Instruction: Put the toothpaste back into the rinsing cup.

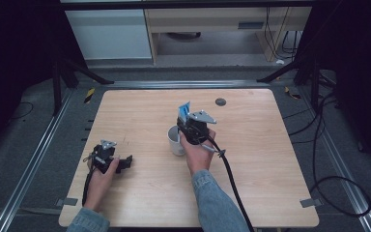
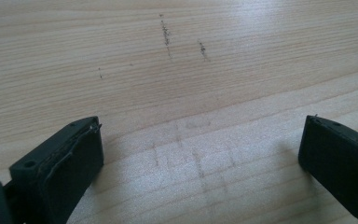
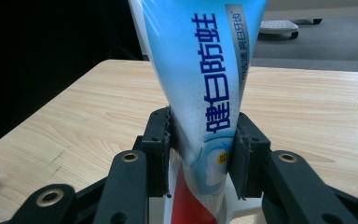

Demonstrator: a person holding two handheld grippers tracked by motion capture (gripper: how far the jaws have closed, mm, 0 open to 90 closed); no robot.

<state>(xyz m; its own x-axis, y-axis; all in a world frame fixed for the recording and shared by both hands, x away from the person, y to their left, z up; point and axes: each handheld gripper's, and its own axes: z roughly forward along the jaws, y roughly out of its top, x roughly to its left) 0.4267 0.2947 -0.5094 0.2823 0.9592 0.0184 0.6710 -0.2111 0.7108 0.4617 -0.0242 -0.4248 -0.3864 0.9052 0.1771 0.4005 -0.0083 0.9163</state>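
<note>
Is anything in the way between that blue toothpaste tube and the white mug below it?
Nothing visible is. The right gripper clamps the toothpaste tube upright directly over the white mug, whose mouth is open. The left gripper rests open on the table, well aside.

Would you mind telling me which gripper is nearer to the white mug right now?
Right. The right gripper hangs just above the white mug, clamped on a toothpaste tube. The left gripper sits open and low over the table, well off to the mug's left.
</note>
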